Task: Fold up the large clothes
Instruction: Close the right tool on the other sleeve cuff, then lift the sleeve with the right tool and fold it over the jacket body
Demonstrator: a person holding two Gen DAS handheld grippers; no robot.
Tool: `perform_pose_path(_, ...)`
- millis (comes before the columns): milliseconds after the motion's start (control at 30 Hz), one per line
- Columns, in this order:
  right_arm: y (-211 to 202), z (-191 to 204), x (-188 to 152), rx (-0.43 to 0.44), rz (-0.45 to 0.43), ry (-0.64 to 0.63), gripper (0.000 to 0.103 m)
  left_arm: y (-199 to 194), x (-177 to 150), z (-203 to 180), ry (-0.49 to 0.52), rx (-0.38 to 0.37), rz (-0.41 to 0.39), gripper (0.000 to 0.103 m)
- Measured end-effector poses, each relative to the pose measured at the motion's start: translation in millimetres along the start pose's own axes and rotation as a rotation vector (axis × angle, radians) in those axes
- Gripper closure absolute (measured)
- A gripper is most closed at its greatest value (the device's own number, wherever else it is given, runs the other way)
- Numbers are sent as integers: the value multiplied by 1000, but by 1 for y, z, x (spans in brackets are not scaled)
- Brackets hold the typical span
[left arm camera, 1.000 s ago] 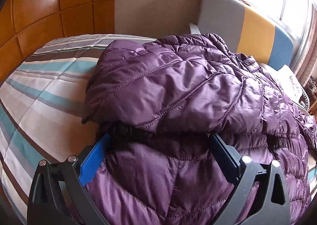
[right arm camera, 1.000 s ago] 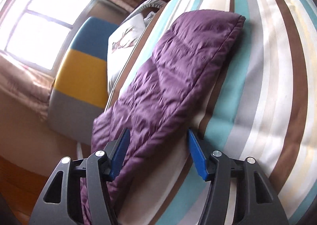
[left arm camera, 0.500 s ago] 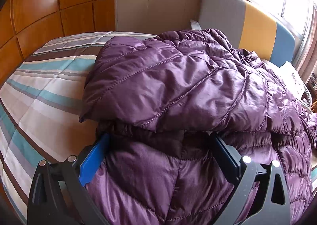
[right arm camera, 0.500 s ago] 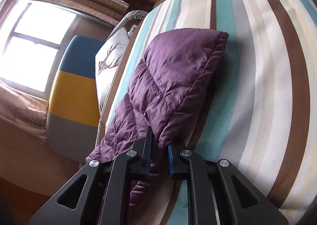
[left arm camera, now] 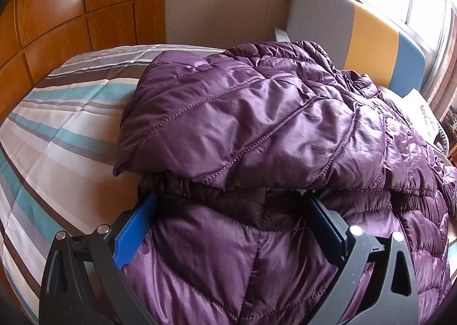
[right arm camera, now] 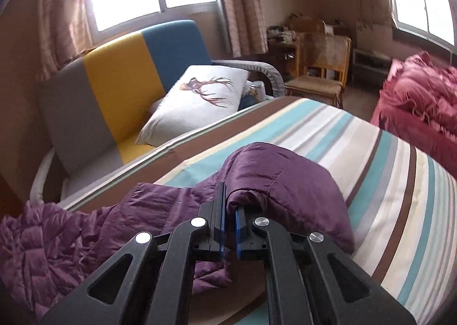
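in the left wrist view, the left gripper (left arm camera: 228, 219) points down at a purple quilted jacket (left arm camera: 257, 125) spread over a striped bedspread (left arm camera: 57, 139). its jaws stand wide, the blue pads on either side of a thick bulge of the jacket's lower part, and whether the pads press the fabric cannot be told. a folded-over part of the jacket lies on top, just beyond the fingertips, its edge resting on the bedspread to the left. behind the bed are wooden wall panels (left arm camera: 71, 10) and a sofa (left arm camera: 371, 39) with a grey, yellow and blue back under a window. in the right wrist view, the right gripper (right arm camera: 230, 210) has its jaws drawn narrow, pinching the end of a jacket sleeve (right arm camera: 274, 179), which bulges up and over the fingertips above the bedspread. the rest of the jacket trails to the left edge of the bed. beyond lie the sofa with a deer-print pillow (right arm camera: 200, 96), a wicker chair (right arm camera: 322, 67) and a red quilt (right arm camera: 420, 93).
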State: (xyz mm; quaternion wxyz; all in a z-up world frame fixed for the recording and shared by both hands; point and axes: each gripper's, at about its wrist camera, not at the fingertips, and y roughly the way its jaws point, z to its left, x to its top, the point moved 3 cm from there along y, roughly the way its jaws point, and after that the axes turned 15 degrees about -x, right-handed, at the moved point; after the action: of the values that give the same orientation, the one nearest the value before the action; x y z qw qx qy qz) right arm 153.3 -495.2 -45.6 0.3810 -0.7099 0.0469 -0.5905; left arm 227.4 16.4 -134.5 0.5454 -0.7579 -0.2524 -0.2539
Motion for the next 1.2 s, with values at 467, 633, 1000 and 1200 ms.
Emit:
perform_pose_path(467,-116,139,-58,218,-310,-452,98,0,0,0,-7,-3,-3,3)
perform_pose_path(633,-160,188,-99,275,-461,-694,98,0,0,0,-9,-4,-4,3)
perform_pose_path(1000,-224,240,-200,426,-757,-1183,98,0,-1,0,-12,-5,-6,3)
perform_pose_path(1200,-234,233,-215,494,-725,-1250,90,0,0,0,-16,-8,-4,3)
